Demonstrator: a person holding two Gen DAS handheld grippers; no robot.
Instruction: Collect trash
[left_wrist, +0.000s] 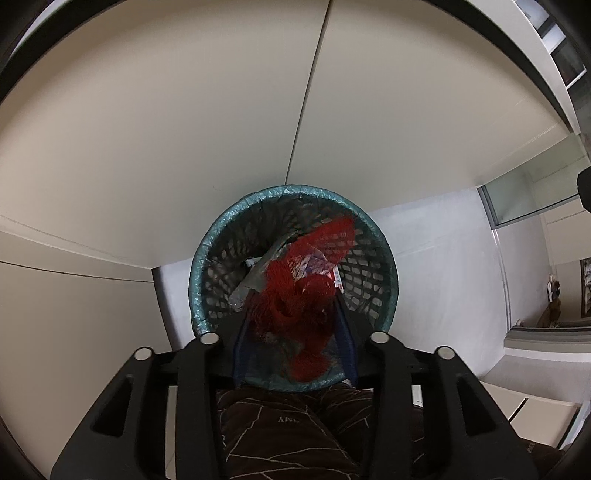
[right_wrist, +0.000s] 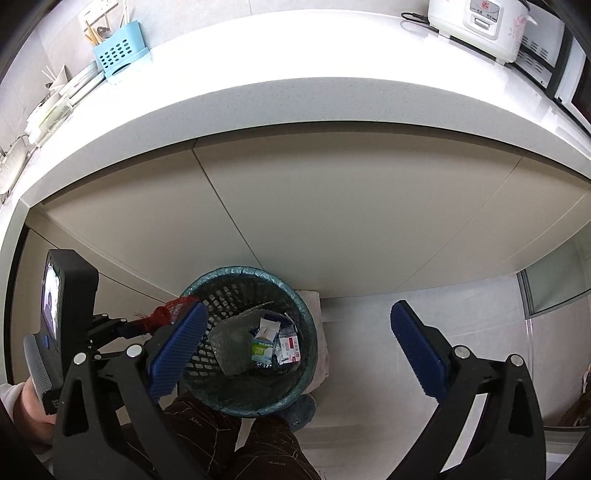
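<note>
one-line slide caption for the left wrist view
Left gripper over the teal-lined black mesh wastebasket, crumpled red net bag between its blue pads.

We see a white counter (right_wrist: 280, 99) curving across the top of the right wrist view, brightly lit. On it stand a blue utensil holder (right_wrist: 120, 51) at the left, a white rice cooker (right_wrist: 480, 26) at the right, and a microwave (right_wrist: 561, 70) just beside the cooker. Below the counter run beige cabinet doors (right_wrist: 351, 210) with thin seams between them. The floor (right_wrist: 461, 314) is pale and glossy. At the right, a glass panel (left_wrist: 535, 195) in a grey frame meets the floor.
</note>
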